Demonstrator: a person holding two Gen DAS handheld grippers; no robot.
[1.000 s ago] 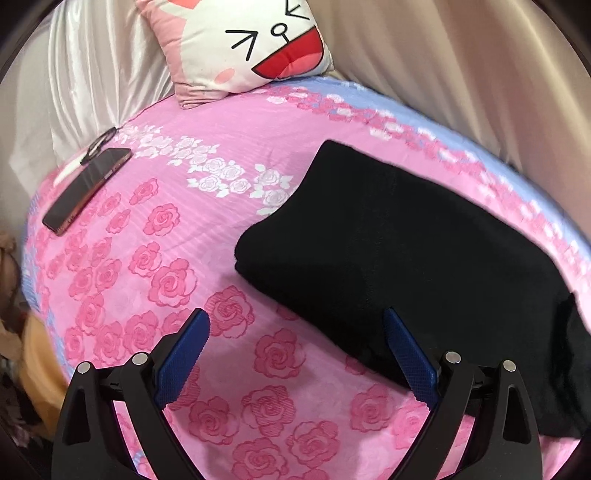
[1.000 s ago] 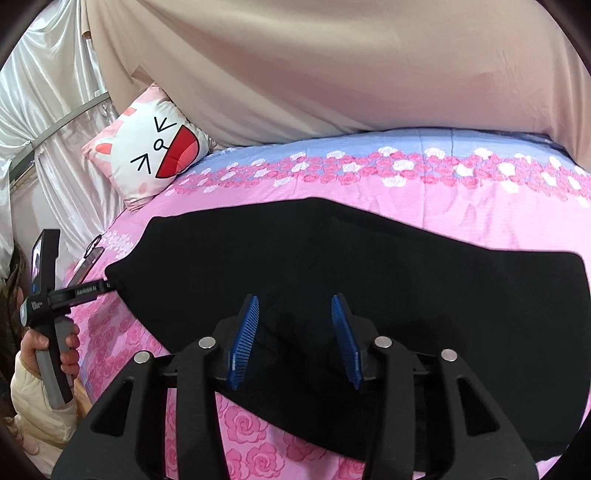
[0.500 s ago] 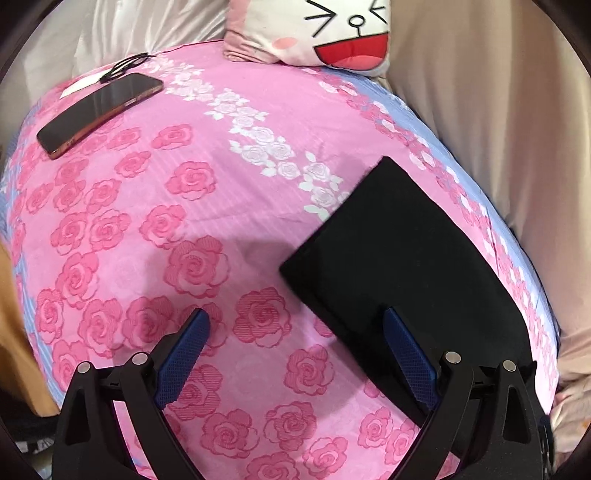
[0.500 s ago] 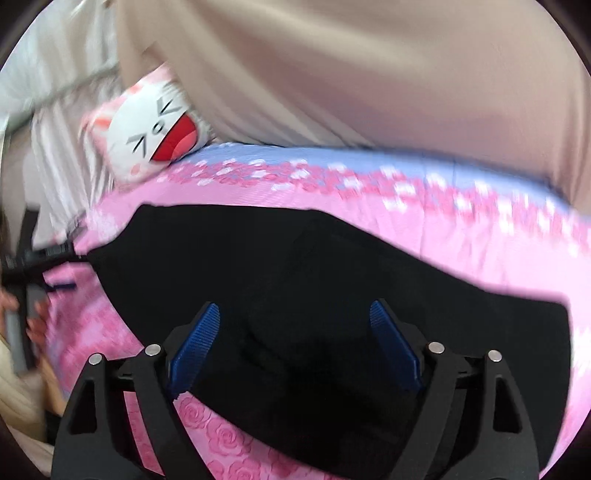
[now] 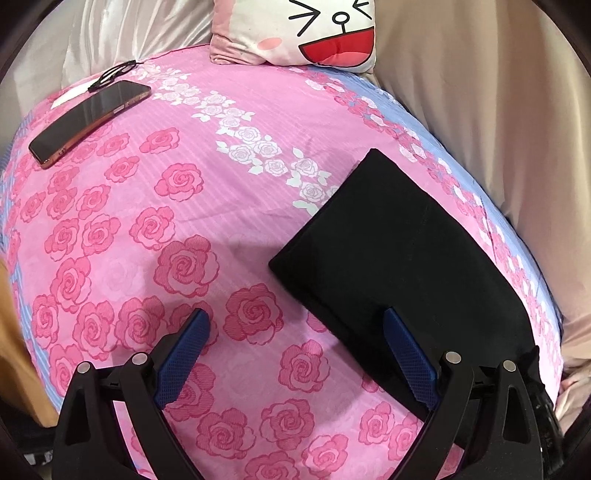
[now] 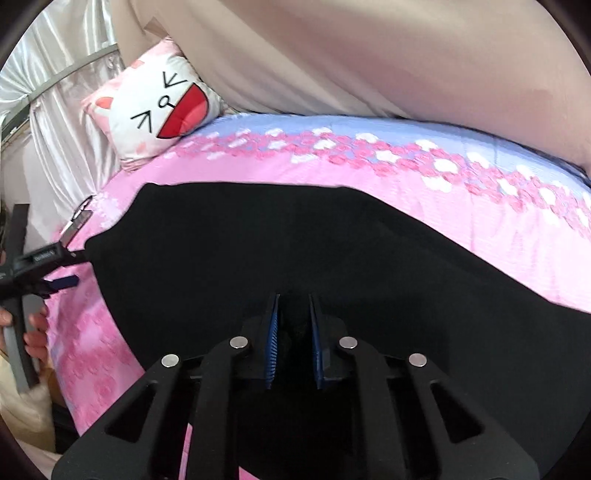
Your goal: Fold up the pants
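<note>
The left gripper (image 5: 295,343) stands wide apart, its blue ribbed pads (image 5: 183,360) holding nothing; one finger hangs over the pink sheet, the other over the near edge of the black pants (image 5: 399,258). From the right wrist view that same tool shows at the far left of the bed, a hand (image 6: 35,326) wrapped around its grey handle, its tip close to the corner of the cloth, though whether it touches there is hard to tell.

The right gripper (image 6: 293,321) has its jaws drawn nearly together over the dark fabric, only a narrow slot between the blue pads (image 6: 272,343). Whether any cloth is pinched in that slot cannot be made out, black against black.

The pants (image 6: 295,251) lie flat across the middle of the bed as a long, matte, soft-looking slab with a squared end and a thick doubled edge. That end sits well apart from everything else, with open sheet beyond it.

The bedsheet (image 5: 166,229) is pink with printed roses, a band of white flowers and a blue stripe along the far side. A dark smartphone (image 5: 88,120) rests near the far corner beside a black cord (image 5: 112,74). A cartoon cat-face pillow (image 5: 317,33) leans at the head, silvery satin drapes (image 6: 55,122) and a beige cloth (image 6: 369,59) behind.
</note>
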